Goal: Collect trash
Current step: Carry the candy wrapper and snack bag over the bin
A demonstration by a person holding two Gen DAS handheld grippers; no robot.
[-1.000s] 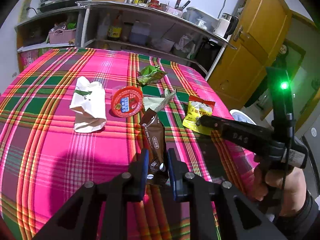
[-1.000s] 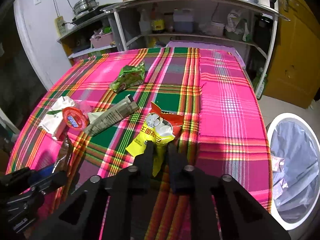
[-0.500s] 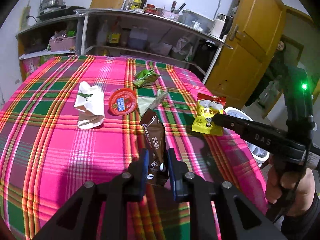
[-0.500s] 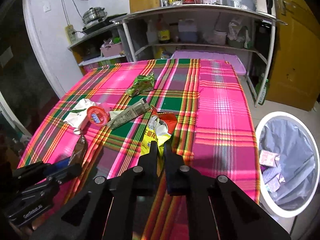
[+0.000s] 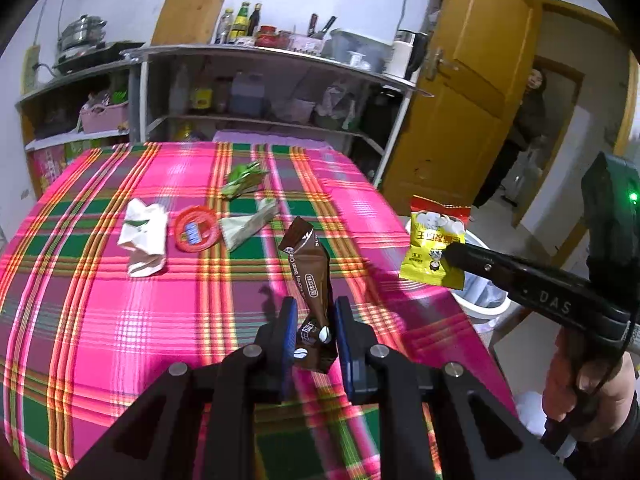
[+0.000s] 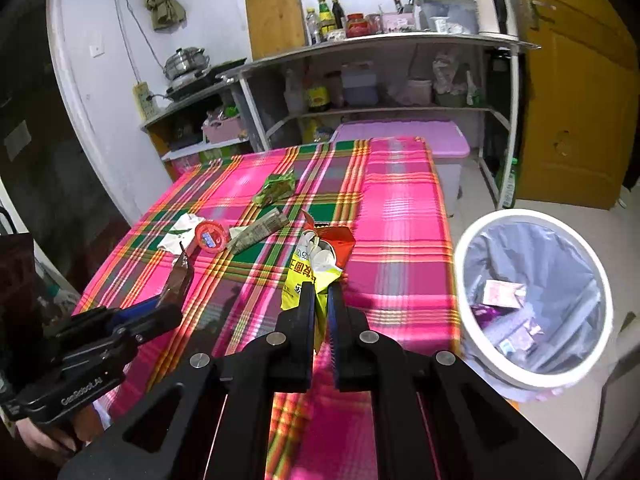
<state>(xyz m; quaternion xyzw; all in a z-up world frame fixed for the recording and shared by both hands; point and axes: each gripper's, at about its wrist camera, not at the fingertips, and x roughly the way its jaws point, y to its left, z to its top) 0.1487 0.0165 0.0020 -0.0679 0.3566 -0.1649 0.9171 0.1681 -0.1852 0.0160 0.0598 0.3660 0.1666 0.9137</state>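
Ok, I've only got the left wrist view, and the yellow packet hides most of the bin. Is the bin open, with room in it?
Observer: Yes. The right wrist view shows the bin open-topped and bag-lined, with only a few wrappers at the bottom.
Operator: Where does it stand?
Observer: On the floor, by the table edge that lies on the right in that view.
Operator: How is the right grip?
Observer: The right gripper has its fingers shut on the lower part of the yellow packet; the packet's torn top gapes open above them.
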